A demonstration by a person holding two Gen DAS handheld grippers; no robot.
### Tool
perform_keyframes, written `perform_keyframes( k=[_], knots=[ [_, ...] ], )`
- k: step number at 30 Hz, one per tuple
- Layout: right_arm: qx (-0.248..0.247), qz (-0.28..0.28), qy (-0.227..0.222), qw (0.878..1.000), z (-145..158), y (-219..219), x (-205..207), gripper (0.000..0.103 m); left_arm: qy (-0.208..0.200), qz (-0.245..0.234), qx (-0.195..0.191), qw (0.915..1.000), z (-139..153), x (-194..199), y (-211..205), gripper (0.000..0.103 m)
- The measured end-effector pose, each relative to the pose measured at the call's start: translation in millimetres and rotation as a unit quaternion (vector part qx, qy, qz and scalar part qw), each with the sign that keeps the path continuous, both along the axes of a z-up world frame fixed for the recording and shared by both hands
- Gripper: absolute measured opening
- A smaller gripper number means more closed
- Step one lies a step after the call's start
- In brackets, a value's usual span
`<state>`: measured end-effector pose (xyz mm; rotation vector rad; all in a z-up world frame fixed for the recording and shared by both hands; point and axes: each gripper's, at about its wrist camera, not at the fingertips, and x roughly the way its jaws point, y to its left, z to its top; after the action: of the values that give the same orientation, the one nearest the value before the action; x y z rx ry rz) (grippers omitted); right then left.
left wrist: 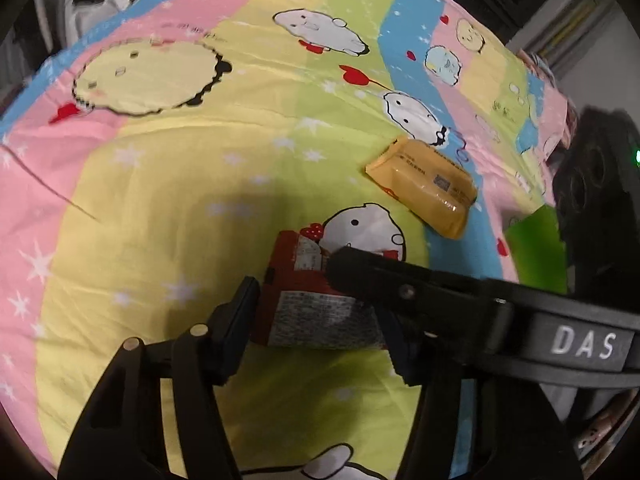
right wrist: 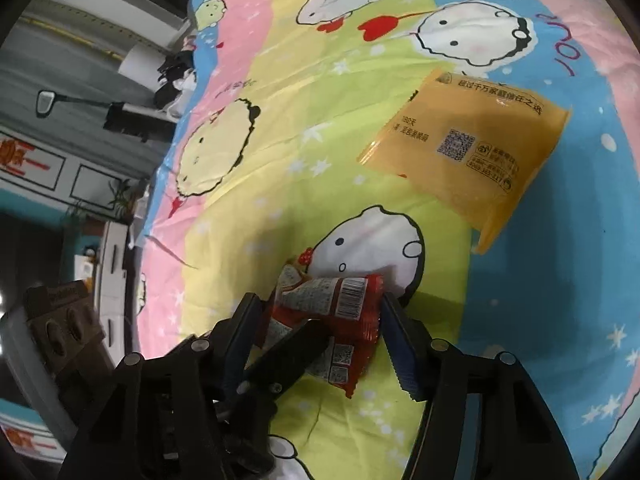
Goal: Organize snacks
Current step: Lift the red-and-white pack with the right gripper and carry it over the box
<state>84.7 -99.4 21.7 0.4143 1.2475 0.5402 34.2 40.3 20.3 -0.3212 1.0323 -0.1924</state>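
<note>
We see a small red foil snack packet with a white printed label lying on a cartoon-printed bedsheet striped in pink, yellow, green and blue. In the left wrist view the packet sits low in the frame, a little right of centre, between the two black fingers of the left gripper. Both fingers touch its sides, so we read them as pinching it. A finger of the right gripper crosses in from the right edge and lies over the packet's upper right part.

In the right wrist view the same red packet is at lower centre, crumpled and bulging upward between the right gripper's fingers. They stand partly spread with both inner faces against the packet's ends, pinching it. A left gripper finger pokes in from the lower left, touching the packet's underside edge.

A flat orange plastic pouch with a QR code and printed text lies on the sheet, at upper right in this view, well apart from the red packet. In the left wrist view that pouch sits right of centre.
</note>
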Motion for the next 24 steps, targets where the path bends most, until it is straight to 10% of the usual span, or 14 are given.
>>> perform_keyframes(
  k=[24],
  knots=[
    [-0.022,-0.079,-0.141,0.987,99.2,-66.8,-65.5,0.061,-0.139,-0.066,0.026,0.9878,98.5,-51.1,-73.7,0.05]
  ],
)
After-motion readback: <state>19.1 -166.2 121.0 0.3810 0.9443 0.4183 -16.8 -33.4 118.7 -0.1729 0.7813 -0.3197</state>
